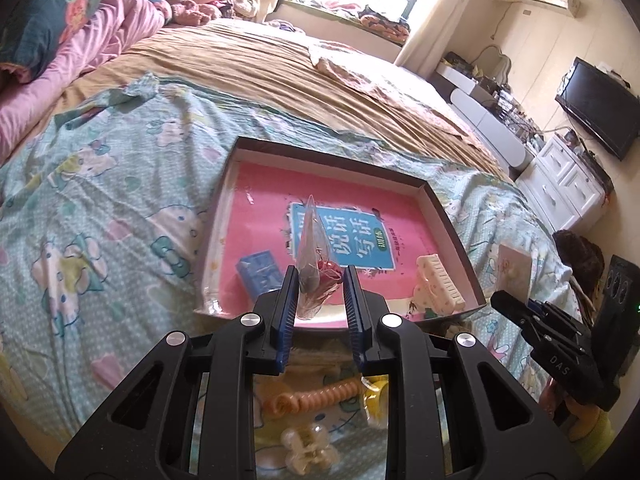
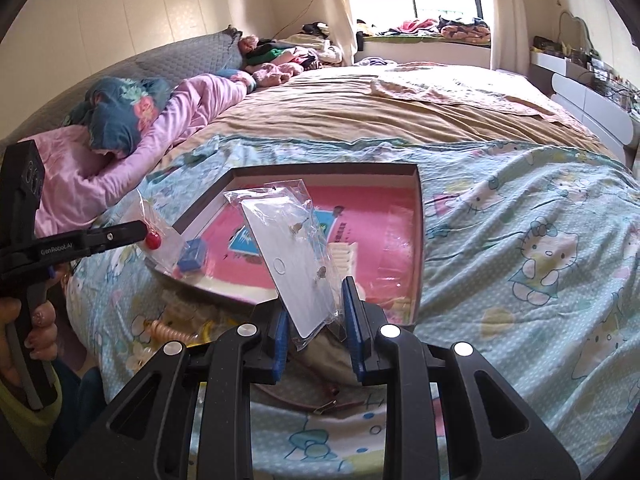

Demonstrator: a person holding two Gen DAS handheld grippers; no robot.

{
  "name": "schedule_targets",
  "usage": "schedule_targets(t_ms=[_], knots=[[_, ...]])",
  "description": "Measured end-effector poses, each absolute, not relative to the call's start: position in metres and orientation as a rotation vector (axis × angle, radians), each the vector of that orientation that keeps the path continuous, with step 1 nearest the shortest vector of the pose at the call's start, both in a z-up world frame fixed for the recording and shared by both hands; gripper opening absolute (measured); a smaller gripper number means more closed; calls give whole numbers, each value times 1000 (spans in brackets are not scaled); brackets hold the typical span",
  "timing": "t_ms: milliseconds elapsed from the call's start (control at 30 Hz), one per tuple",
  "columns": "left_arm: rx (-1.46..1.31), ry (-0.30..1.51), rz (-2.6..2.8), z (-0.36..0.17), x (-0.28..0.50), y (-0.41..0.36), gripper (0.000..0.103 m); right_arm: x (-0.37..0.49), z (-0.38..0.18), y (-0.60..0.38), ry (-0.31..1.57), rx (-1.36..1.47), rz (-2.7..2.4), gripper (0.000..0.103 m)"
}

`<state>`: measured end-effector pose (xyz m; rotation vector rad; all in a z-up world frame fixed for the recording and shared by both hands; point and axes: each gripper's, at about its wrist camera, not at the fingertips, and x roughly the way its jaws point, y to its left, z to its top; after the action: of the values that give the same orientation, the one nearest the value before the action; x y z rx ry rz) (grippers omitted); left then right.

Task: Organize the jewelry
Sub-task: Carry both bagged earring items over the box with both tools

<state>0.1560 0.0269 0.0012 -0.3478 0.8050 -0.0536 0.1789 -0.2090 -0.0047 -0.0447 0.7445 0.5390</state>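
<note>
My left gripper is shut on a clear plastic bag with a red bead piece in it. The bag stands up over the near edge of a dark-rimmed box tray. In the right wrist view the same left gripper shows side-on with the red bead bag hanging at its tip. My right gripper is shut on a clear bag holding a white earring card, tilted over the tray's near rim. A pink book lines the tray, with a small blue box and a white comb clip on it.
On the cartoon-print bedcover in front of the tray lie an orange spiral hair tie, a yellow piece and a clear hair claw. A brown strap lies below my right gripper. A hand grips the left handle.
</note>
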Motion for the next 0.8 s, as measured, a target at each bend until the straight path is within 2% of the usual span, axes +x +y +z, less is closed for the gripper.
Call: schedule_targets(t_ms=[800], knots=[[-348, 883, -139, -31, 207, 5, 16, 224, -14, -214, 765, -23, 430, 23]])
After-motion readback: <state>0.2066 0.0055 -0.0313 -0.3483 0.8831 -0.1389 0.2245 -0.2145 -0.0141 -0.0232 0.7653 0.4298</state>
